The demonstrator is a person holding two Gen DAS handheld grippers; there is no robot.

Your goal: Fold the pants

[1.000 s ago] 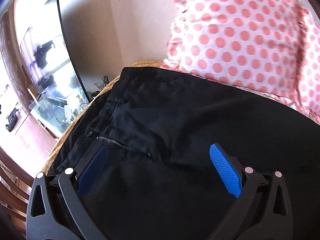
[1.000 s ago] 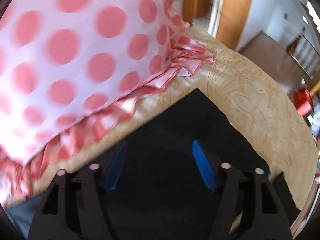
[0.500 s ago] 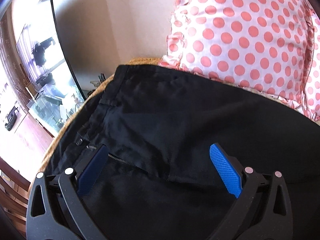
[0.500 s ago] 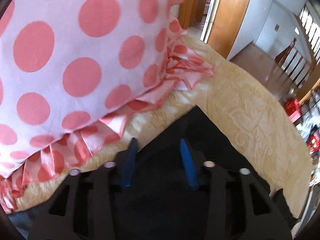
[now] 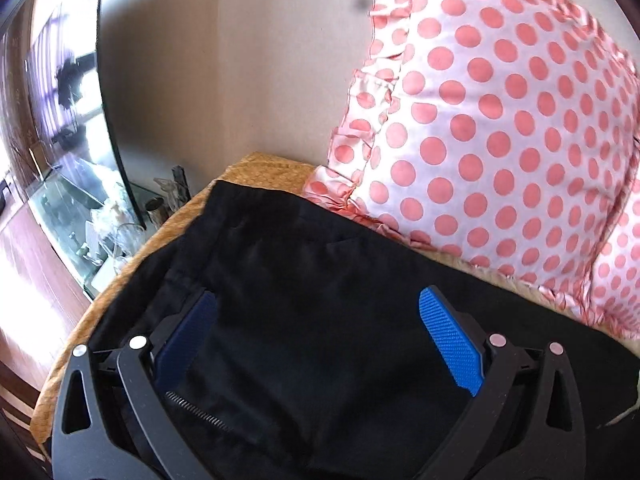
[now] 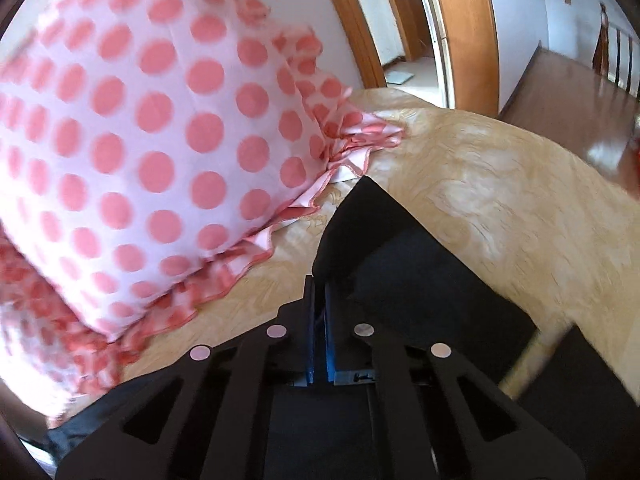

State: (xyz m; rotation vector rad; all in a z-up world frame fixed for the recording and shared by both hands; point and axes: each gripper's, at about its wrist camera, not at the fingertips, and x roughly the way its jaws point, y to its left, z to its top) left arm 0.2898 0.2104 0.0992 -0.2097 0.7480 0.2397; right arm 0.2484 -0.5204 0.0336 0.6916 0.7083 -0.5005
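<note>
Black pants (image 5: 320, 280) lie flat on a tan patterned bed cover (image 5: 272, 168). In the left wrist view the waistband is at the far left and the zipper (image 5: 196, 410) shows near the left finger. My left gripper (image 5: 316, 312) is open, low over the upper part of the pants, holding nothing. In the right wrist view my right gripper (image 6: 319, 284) is shut on the far edge of a pant leg (image 6: 400, 272), near its hem corner (image 6: 364, 184), and lifts the cloth into a ridge.
A large white pillow with pink dots (image 5: 500, 120) leans against the wall just behind the pants; it also fills the left of the right wrist view (image 6: 140, 140). A glass stand with small items (image 5: 100, 232) is beyond the bed's left edge. A doorway (image 6: 420, 40) is far right.
My right gripper has closed from wide open onto the edge of the pant leg. My left gripper has moved forward over the pants, toward the waistband, still open.
</note>
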